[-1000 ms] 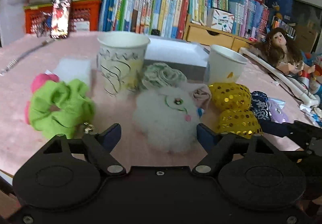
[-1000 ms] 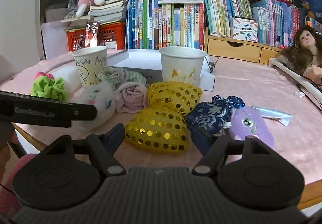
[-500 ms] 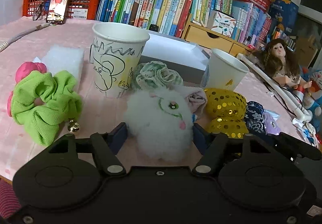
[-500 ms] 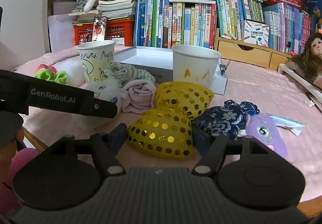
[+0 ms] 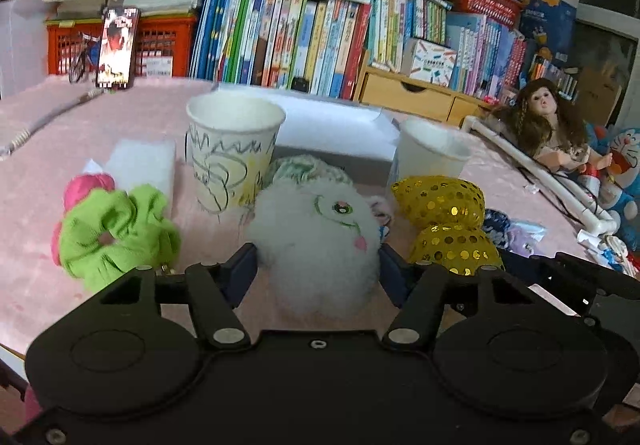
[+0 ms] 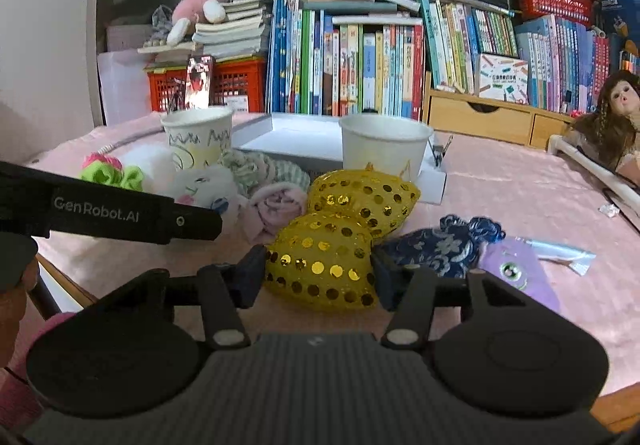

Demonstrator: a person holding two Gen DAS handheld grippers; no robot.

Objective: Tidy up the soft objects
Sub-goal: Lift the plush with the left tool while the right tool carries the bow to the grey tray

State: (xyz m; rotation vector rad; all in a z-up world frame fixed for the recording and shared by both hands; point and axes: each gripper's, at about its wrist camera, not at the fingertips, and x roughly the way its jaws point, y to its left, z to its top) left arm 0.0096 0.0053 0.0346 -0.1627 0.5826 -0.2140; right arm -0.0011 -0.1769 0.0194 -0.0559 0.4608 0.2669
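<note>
Where gaps showed before, fingers (image 5: 240, 269) against fluffy toy (image 5: 316, 241)

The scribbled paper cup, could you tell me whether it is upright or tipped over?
Upright. The scribbled cup stands on its base on the pink tablecloth, rim up; whether it holds anything cannot be told.

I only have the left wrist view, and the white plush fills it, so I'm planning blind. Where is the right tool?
Observer: The right tool straddles the near lobe of the yellow sequined bow. I cannot tell whether it is squeezing.
Operator: What lies behind the plush?
Observer: A rolled pink cloth sits between the white plush and the bow.
Operator: And to the right of the bow?
Observer: A blue floral pouch lies beside a purple toy with one eye showing.
</note>
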